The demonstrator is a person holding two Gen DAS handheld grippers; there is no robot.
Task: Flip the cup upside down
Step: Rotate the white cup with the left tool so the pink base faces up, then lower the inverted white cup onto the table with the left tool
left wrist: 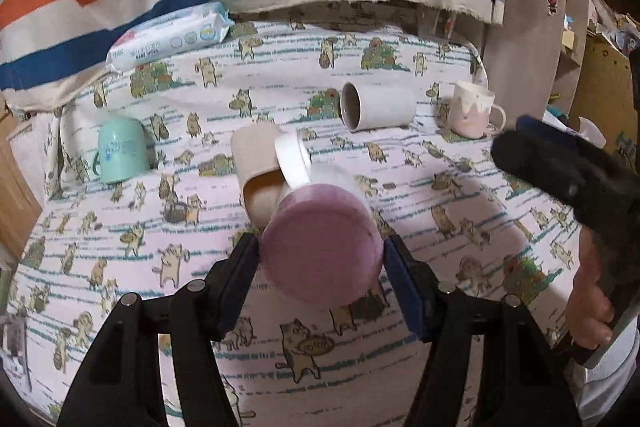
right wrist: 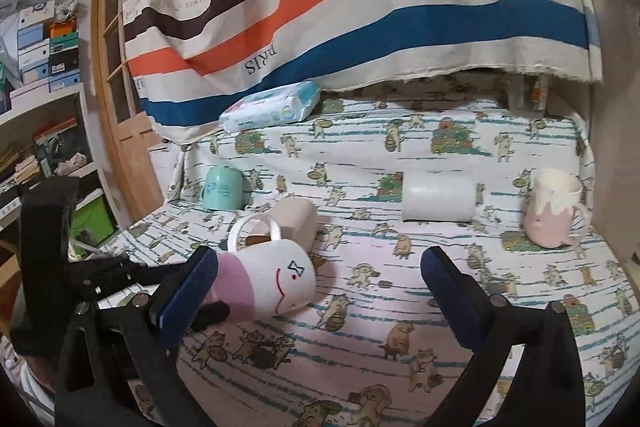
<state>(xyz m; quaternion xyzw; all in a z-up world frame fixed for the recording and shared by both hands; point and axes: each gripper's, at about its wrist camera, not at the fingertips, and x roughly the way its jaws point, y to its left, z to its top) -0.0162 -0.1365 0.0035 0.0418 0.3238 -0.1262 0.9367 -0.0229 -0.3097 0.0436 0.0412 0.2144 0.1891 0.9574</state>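
Observation:
My left gripper is shut on a white mug with a purple base, held on its side with the base toward the camera and the handle up. The same mug shows in the right wrist view, lying tilted just above the cat-print cloth, with the left gripper's pads at its purple end. My right gripper is open and empty, to the right of the mug; it shows as a dark shape in the left wrist view.
A beige cup lies on its side just behind the held mug. A white cup lies on its side. A pink-and-white mug stands upright at the right. A mint cup stands upside down at the left. A wipes pack lies by the striped curtain.

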